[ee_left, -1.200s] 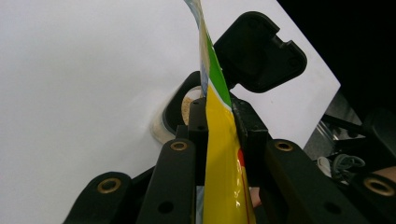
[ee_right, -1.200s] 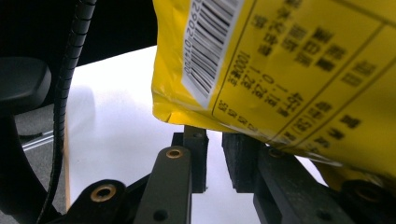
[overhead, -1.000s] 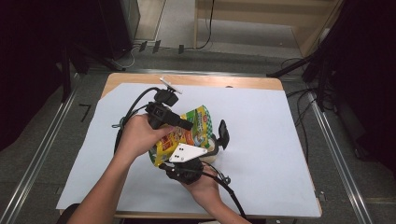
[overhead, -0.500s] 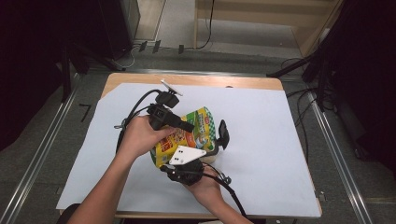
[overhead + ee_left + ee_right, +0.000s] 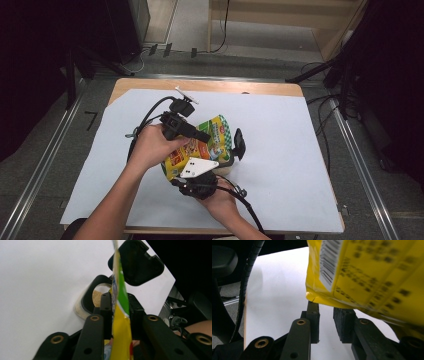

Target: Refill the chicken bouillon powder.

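Dark room; grey floor with metal rails either side of a wooden table. A white sheet covers most of the tabletop. Black cables run across the floor behind the table.

Left side, high view: a person's left forearm comes in from the bottom edge, and the left hand grips the left gripper, its black cable looping off to the left over the sheet. A small white plate sits on the gripper's far end. In the left gripper view the jaws are pressed together on the edge of a yellow and green snack bag, which stands edge-on between the two pads.

Centre, high view: the snack bag is held up above the middle of the sheet, between the two hands, printed face upward. Just to its right and under its end sits a clear container with a black rim and a black lid hinged upright. The left gripper view shows that container below the bag with brownish contents inside and the lid tipped back.

Lower centre to right: the right hand holds the right gripper, a grey three-cornered plate on top. In the right gripper view its jaws stand slightly parted, holding nothing; the bag's yellow back with a barcode hangs just above them. Whether the bag touches the tips, cannot tell.
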The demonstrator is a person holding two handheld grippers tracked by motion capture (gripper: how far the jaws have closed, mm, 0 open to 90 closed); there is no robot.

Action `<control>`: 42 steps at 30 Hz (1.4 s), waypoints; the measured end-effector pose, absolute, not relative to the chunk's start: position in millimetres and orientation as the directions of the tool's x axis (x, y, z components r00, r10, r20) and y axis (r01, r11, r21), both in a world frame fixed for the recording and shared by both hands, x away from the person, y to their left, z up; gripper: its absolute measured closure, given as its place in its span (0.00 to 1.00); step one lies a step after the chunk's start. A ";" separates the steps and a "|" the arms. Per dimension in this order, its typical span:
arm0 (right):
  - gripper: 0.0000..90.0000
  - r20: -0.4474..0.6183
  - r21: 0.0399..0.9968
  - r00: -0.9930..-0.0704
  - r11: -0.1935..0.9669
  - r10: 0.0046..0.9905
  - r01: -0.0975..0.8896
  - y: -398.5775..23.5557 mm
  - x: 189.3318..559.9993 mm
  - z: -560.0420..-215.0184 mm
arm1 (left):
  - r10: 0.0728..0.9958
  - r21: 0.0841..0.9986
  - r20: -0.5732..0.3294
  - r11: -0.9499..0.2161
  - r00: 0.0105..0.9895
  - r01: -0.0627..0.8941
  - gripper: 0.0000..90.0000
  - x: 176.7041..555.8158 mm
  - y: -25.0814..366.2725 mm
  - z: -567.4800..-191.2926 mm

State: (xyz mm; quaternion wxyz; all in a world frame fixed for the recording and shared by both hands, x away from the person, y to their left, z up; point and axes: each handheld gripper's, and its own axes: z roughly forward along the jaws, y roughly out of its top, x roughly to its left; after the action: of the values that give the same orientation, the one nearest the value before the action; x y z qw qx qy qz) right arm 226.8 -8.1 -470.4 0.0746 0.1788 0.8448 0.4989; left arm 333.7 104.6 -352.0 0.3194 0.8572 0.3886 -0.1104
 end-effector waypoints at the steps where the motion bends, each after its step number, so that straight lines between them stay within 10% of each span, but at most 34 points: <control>1: 0.83 0.056 0.869 -0.925 0.438 0.375 0.230 -8.7 227.1 -471.1 | 0.593 0.455 -0.437 -0.503 0.676 0.735 0.90 332.7 105.7 -351.9; 42: 0.72 0.075 0.803 -0.918 0.523 0.388 0.287 -5.8 233.1 -495.4 | 0.525 0.459 -0.581 -0.420 0.622 0.783 0.90 343.8 149.9 -380.4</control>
State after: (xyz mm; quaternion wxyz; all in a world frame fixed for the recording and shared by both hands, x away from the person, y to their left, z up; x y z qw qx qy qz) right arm 233.1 -5.8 -495.4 0.0566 0.1939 0.8708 0.4483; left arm 343.8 149.9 -380.4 0.3641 0.8237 0.3969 -0.1772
